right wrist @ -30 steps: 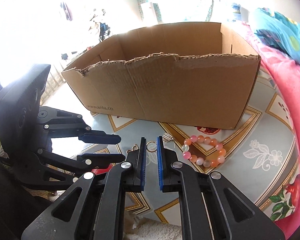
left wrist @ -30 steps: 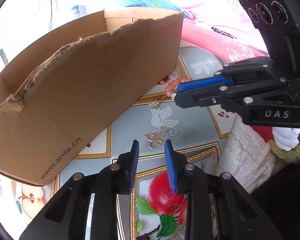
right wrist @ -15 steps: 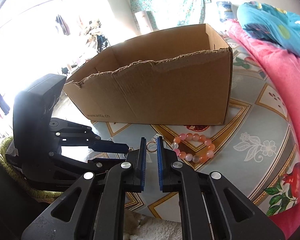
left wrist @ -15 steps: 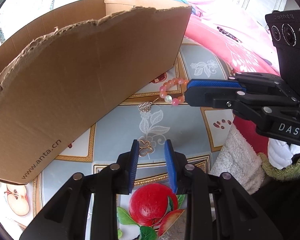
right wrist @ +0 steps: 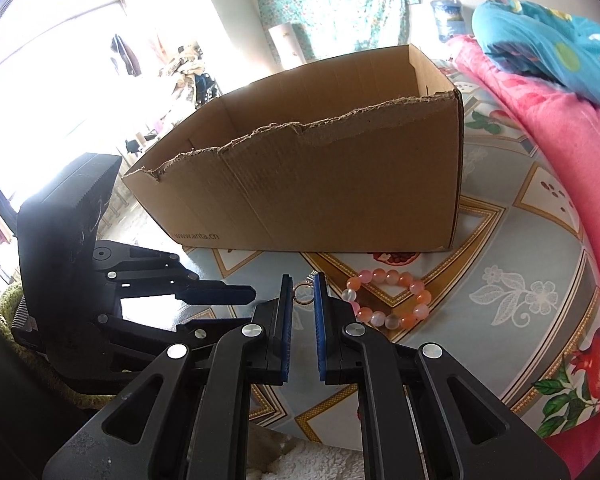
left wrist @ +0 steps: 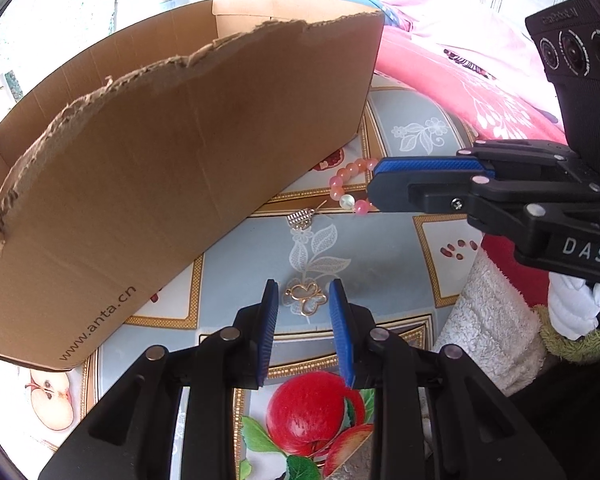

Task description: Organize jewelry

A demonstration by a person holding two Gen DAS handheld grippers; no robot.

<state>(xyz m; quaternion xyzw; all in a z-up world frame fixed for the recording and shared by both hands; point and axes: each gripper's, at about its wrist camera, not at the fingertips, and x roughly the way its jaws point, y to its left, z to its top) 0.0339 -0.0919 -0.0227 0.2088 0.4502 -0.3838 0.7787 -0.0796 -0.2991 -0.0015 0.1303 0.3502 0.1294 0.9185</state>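
A gold butterfly pendant (left wrist: pixel 306 300) lies on the tablecloth between the blue pads of my open left gripper (left wrist: pixel 303 294). A small silver charm (left wrist: pixel 300 218) lies farther on, by the cardboard box (left wrist: pixel 172 152). A pink and orange bead bracelet (left wrist: pixel 346 190) lies beside it; it also shows in the right wrist view (right wrist: pixel 388 300). My right gripper (right wrist: pixel 303 284) is open, its pads either side of a small ring (right wrist: pixel 302 294), just left of the bracelet. The right gripper also shows in the left wrist view (left wrist: pixel 384 190), over the bracelet.
The open box (right wrist: pixel 320 184) with torn edges stands behind the jewelry. A pink blanket (right wrist: pixel 560 152) lies on the right. A white fluffy towel (left wrist: pixel 496 316) lies at the table's near edge. The tablecloth (right wrist: pixel 512 292) has fruit and flower prints.
My left gripper has moved forward and down until the butterfly pendant lies between its pads. My right gripper has drawn back a little and stayed open.
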